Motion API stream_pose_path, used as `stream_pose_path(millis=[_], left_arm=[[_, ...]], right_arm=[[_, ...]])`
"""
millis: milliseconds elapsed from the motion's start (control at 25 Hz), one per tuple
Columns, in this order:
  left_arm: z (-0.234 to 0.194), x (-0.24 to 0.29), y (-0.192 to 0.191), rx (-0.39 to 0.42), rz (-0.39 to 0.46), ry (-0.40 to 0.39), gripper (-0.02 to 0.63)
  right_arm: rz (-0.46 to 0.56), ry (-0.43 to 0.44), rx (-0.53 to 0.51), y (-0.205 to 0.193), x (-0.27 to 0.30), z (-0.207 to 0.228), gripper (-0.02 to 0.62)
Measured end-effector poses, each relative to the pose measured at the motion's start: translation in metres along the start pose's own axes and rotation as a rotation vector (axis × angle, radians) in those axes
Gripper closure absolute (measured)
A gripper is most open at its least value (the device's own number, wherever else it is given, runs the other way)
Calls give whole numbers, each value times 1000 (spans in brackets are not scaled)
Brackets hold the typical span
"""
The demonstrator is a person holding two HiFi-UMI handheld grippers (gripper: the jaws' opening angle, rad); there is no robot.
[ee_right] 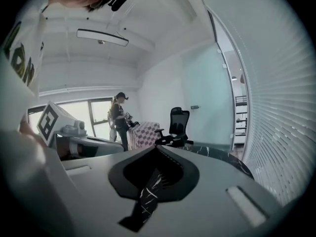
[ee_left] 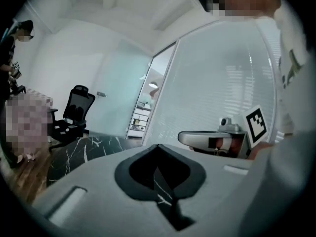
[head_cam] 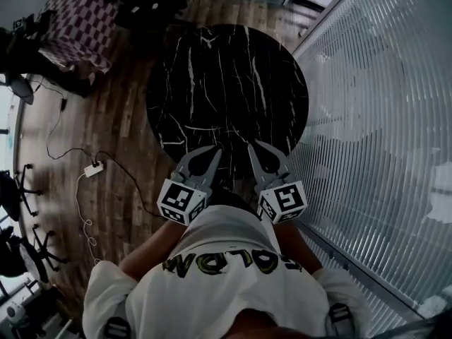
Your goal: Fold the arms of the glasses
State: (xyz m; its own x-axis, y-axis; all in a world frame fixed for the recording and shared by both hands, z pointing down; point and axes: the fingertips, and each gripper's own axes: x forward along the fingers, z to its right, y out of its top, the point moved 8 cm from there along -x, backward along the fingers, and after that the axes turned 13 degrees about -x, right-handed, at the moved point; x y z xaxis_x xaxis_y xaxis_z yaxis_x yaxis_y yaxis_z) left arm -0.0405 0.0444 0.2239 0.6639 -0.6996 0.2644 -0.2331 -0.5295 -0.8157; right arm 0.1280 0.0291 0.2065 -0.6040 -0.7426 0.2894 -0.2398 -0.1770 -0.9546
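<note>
White shirt (head_cam: 226, 288) is seen nearest. Left gripper (head_cam: 212, 152) and right gripper (head_cam: 253, 150) are held clenched — nothing grasped — at the marble table (head_cam: 226, 76) rim.

The round worktop (head_cam: 226, 83) in the upper middle looks like smooth, glossy black stone with white veins, and the floor (head_cam: 106, 119) at left is brown wood planks. The left claw (head_cam: 214, 152) and right claw (head_cam: 253, 149) look like matt grey plastic. The wall (head_cam: 381, 119) at right is ribbed glass.
</note>
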Motion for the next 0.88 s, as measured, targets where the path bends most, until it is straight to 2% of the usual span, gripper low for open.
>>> stream_pose_path(millis=[160,320,480,880], left_arm=[[23,-17,20,16,96,-58,606],[34,-27,33,14,125,-84,606],[41,-30,42,57,163,-90,606],[47,-25,41,63,151,-105,606]], right_arm=[[79,-3,-32,32,-15,-10,594],[129,9,-58,61,-27,-19,594],[148,21,-77,73,-32,-25,594],[160,4,-70,76,-35,-25,594]])
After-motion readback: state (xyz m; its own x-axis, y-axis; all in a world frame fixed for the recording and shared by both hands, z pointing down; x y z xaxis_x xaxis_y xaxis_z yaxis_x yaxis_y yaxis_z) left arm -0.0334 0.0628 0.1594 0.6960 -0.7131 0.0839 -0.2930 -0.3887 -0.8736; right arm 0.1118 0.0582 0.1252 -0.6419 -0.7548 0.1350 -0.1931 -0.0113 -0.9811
